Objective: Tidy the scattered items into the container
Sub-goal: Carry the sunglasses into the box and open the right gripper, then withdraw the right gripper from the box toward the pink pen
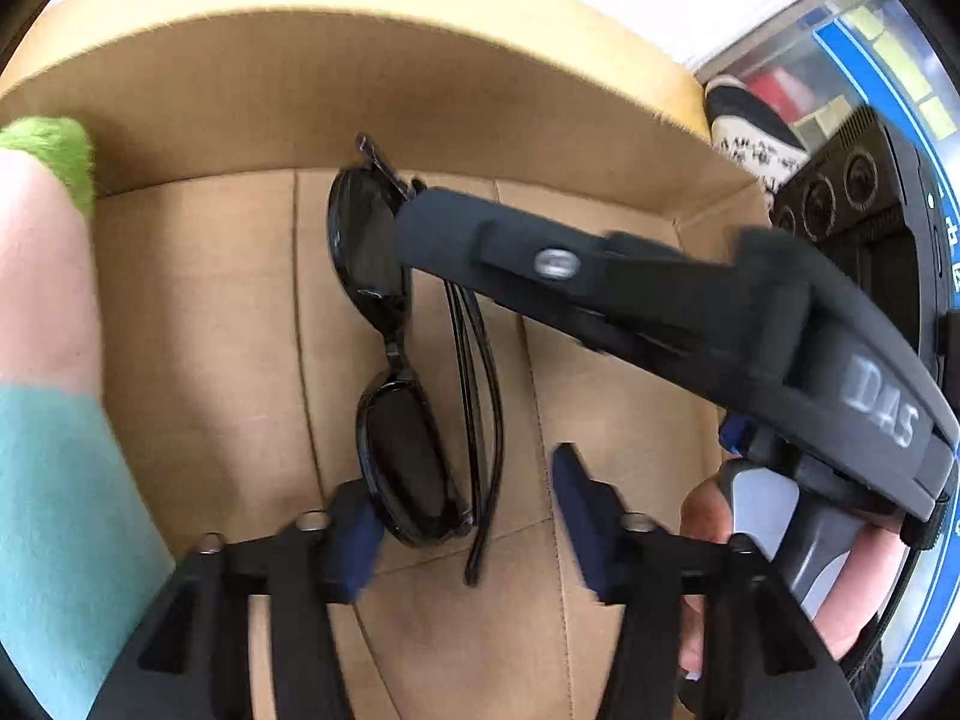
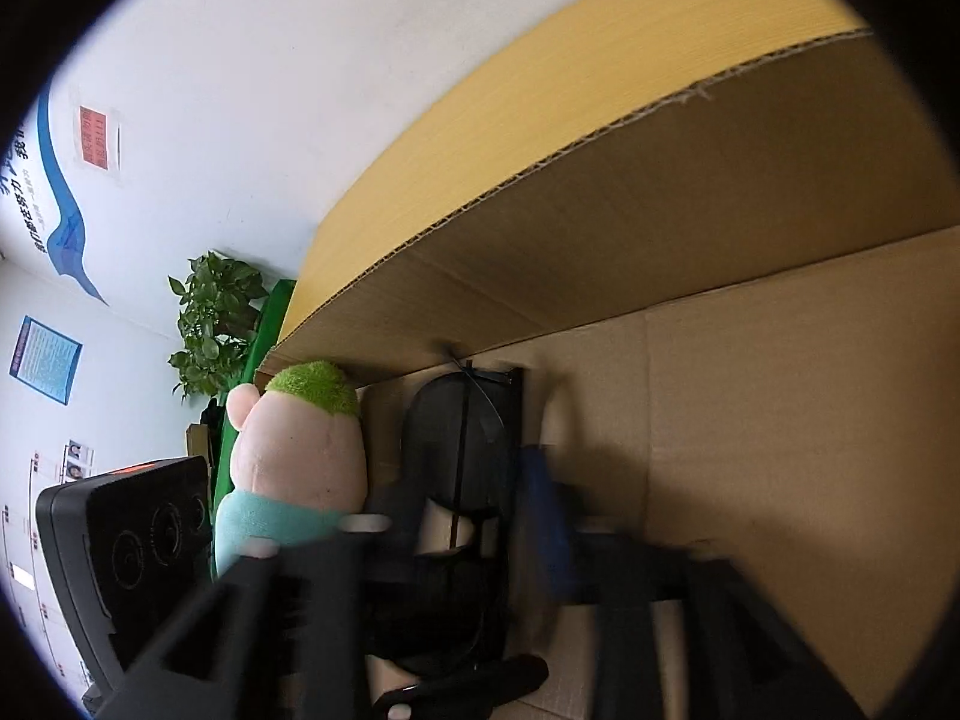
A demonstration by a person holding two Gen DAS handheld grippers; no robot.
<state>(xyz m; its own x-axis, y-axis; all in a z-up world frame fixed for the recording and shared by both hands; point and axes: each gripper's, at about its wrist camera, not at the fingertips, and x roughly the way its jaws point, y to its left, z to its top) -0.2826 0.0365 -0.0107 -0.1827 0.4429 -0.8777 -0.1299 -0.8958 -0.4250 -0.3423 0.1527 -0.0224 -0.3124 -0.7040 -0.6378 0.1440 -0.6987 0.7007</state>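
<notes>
Black sunglasses (image 1: 414, 372) are seen lying folded on the cardboard box (image 1: 198, 312) floor, w/ plush toy (image 2: 294, 468) at 9 o'clock. Left gripper (image 1: 468, 540) fingers are spread, unloaded; right gripper (image 2: 444, 516) likewise.

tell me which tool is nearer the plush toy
Left. The left tool straddles the sunglasses with the plush toy right beside it; the right tool reaches in from the far side.

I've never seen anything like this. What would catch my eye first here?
Probably the black sunglasses, folded and lying on the floor of the cardboard box, between the open fingers of the left hand-held gripper. Next, the plush toy with a green tuft and teal top, at the box's far wall. The right hand-held gripper reaches in from the right.
</notes>
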